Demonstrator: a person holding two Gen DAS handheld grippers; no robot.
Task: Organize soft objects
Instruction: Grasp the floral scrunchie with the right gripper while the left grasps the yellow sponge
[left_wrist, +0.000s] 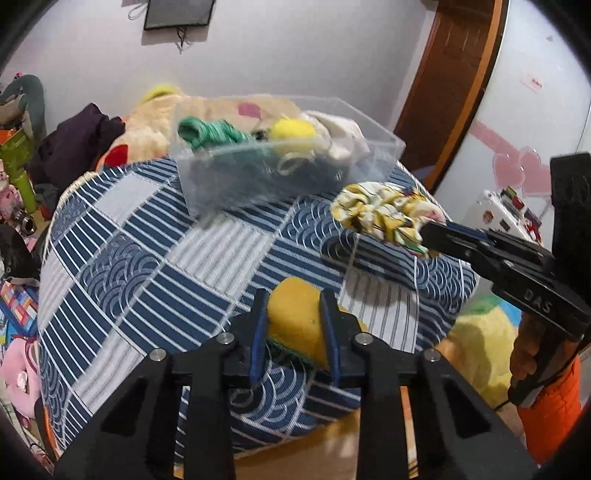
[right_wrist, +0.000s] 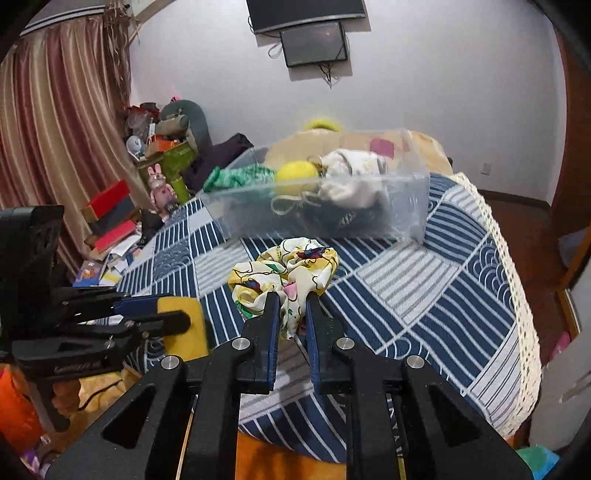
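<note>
Nearest the left wrist lens: left gripper (left_wrist: 295, 295), jaws clamped on a yellow sponge (left_wrist: 297, 321) with a thin green layer on its lower edge, held low over the near part of a blue-and-white patterned cloth (left_wrist: 147, 266). Same sponge (right_wrist: 183, 325) seen from the right wrist view, pinched side-on at lower left.

Nearest the right wrist lens: right gripper (right_wrist: 290, 301), jaws closed on a yellow-and-white printed scrunchie (right_wrist: 284, 269), most of the fabric bunched ahead of the fingertips, just above the cloth (right_wrist: 424, 280). In the left view, same scrunchie (left_wrist: 384, 214) at the tip of the right gripper (left_wrist: 432, 236), coming in from the right edge. Raised letters "DAS" readable on that gripper's black body; embossed writing on the other gripper's body too blurred to read.

Further back on the cloth: clear plastic bin (left_wrist: 384, 155), upright, already holding green fabric (left_wrist: 207, 131), a yellow ball (left_wrist: 291, 129), a white cloth bundle (left_wrist: 343, 140) and something dark at the bottom. Scrunchie near the bin's front wall, outside it; sponge well apart from the bin (right_wrist: 410, 199).

Beyond the bin: beige plush (left_wrist: 155, 122). On the wall: a dark screen (right_wrist: 314, 42). Left side: striped curtain (right_wrist: 55, 129), clutter of books and toys.
</note>
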